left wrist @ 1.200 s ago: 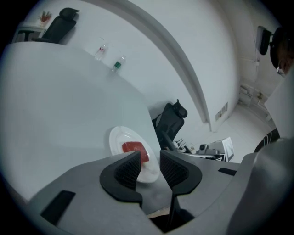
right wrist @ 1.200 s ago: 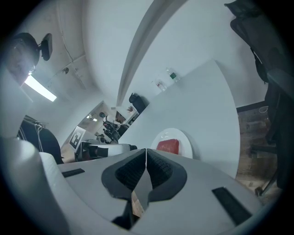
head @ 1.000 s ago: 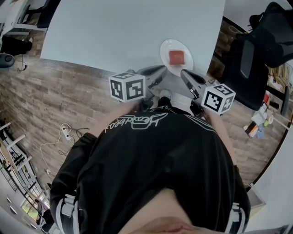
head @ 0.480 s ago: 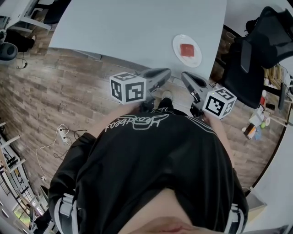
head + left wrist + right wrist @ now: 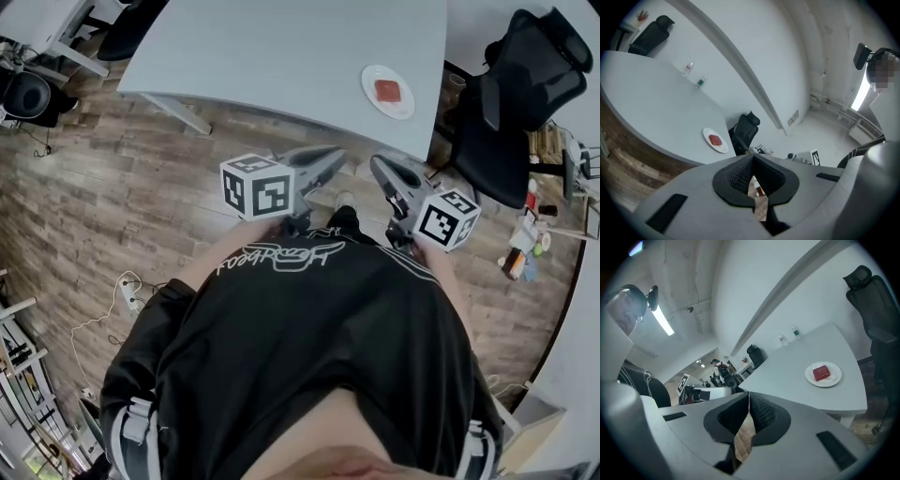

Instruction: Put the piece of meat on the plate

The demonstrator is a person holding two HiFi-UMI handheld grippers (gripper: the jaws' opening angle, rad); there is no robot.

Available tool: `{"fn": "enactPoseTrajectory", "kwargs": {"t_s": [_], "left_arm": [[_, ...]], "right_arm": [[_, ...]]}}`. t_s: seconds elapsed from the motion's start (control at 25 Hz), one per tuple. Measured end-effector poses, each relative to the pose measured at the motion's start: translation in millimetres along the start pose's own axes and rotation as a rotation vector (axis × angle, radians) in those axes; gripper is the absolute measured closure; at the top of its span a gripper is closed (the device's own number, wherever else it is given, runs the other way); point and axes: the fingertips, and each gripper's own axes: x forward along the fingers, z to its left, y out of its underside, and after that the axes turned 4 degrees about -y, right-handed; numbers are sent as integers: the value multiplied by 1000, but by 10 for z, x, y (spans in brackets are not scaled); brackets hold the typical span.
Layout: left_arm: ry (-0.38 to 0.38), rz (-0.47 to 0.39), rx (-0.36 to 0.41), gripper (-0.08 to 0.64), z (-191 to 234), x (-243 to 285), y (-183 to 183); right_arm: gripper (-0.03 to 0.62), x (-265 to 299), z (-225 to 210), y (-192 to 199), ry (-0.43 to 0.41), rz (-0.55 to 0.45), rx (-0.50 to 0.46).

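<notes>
On grey bench [image 5: 281, 47] edge: red square meat piece [image 5: 387, 90] on round white plate [image 5: 369, 82]; left hand-held gripper [image 5: 337, 156], right hand-held gripper [image 5: 377, 167] both closed, empty. A bumped bench could spill it.

Beyond both tools, tabletop [image 5: 281, 47] cut off by the head view's upper edge. Behind the tips of left tool [image 5: 341, 150] and right tool [image 5: 374, 162], rear of each hidden by its marker cube and the black shirt [image 5: 309, 319]. Far ahead of the left tool, two small items [image 5: 689, 68] on the tabletop, too small to tell. Right of the right tool, chair [image 5: 867, 296] cut off at the edge; floor clutter [image 5: 523, 251] too small to name. Through the slit under the left tool's pads, an orange-and-dark speck [image 5: 759, 190], unreadable.
</notes>
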Motion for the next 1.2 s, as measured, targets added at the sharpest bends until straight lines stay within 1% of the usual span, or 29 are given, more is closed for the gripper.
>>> {"fn": "enactPoseTrajectory", "kwargs": {"t_s": [0.12,0.32,0.68,1.0,1.2], "left_arm": [[8,2,26,551,-110,-190,111],[33,18,59,552,-248,-380,330],[59,75,21,552,-354,-633,756],[67,100,25,552,-446,-682,924],[59,116,32,552,-471,-662,1001]], "right_arm": [[580,-91,210,117,15,-15,-10],[580,-206,390,386,57,-14,4],[580,-328,673,749,78,-20,30],[580,-517,741,949,112,-23,45],[580,-556,742,1010,110,-17,42]]}}
